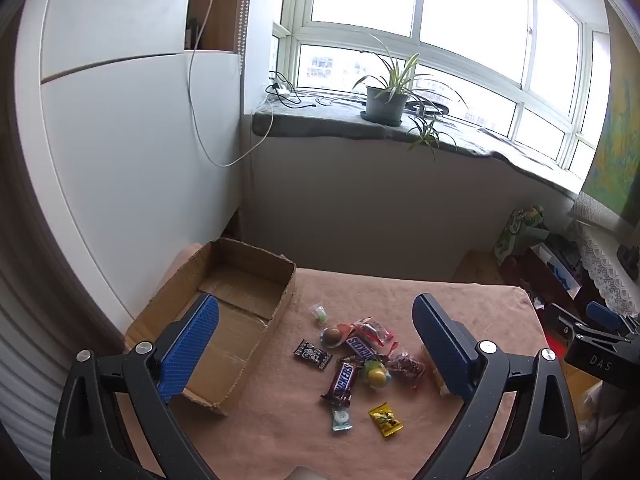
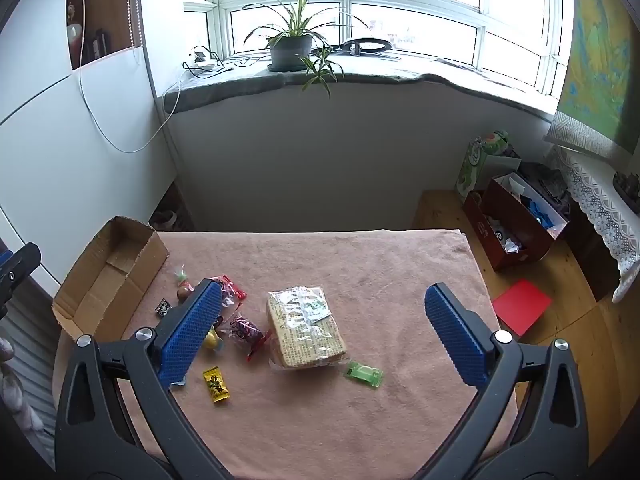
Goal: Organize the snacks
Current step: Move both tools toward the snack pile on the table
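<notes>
An empty cardboard box (image 1: 224, 320) lies at the left of the pink-covered table (image 1: 460, 304); it also shows in the right wrist view (image 2: 108, 276). A pile of small snacks lies right of it: two Snickers bars (image 1: 342, 380), a black packet (image 1: 313, 354), a yellow sachet (image 1: 385, 419) and wrapped candies. A clear-wrapped cracker pack (image 2: 306, 326), a green candy (image 2: 363, 374) and the yellow sachet (image 2: 216, 384) show in the right wrist view. My left gripper (image 1: 316, 320) is open and empty above the pile. My right gripper (image 2: 324, 308) is open and empty above the cracker pack.
A windowsill with a potted plant (image 2: 290, 50) and cables runs behind the table. White cupboard doors (image 1: 120, 140) stand at the left. On the wooden floor at the right are open boxes (image 2: 516, 220) and a red sheet (image 2: 521, 306).
</notes>
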`<state>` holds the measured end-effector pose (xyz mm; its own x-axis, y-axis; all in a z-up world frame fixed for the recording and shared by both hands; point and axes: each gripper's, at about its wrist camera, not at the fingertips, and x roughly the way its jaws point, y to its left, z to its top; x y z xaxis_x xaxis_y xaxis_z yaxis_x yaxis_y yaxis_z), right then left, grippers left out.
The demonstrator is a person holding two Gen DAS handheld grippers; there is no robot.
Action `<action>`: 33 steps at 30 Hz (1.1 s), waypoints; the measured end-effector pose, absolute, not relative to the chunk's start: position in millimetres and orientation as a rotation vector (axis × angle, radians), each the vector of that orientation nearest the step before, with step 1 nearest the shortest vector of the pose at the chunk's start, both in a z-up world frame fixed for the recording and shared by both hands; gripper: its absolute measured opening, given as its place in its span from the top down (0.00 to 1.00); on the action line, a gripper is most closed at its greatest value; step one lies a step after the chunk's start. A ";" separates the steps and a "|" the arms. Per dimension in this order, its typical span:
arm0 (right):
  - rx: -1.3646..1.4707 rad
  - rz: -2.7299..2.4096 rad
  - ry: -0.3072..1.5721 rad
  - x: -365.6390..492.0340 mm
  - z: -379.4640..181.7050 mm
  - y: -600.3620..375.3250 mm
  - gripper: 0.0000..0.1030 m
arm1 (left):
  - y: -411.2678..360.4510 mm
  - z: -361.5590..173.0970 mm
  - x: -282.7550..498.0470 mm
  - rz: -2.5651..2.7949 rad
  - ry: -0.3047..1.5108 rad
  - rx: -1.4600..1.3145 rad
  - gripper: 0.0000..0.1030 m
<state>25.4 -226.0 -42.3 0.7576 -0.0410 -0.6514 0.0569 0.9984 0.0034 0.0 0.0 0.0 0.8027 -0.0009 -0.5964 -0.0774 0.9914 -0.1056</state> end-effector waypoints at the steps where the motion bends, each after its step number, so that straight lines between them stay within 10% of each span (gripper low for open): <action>1: 0.023 -0.054 0.709 25.1 -42.1 -225.9 0.00 | -0.1 0.0 0.3 0.040 0.638 -0.127 0.05; 33: 0.023 -0.050 0.729 24.8 -58.6 -223.8 0.00 | -3.0 1.5 1.3 0.044 0.648 -0.126 0.05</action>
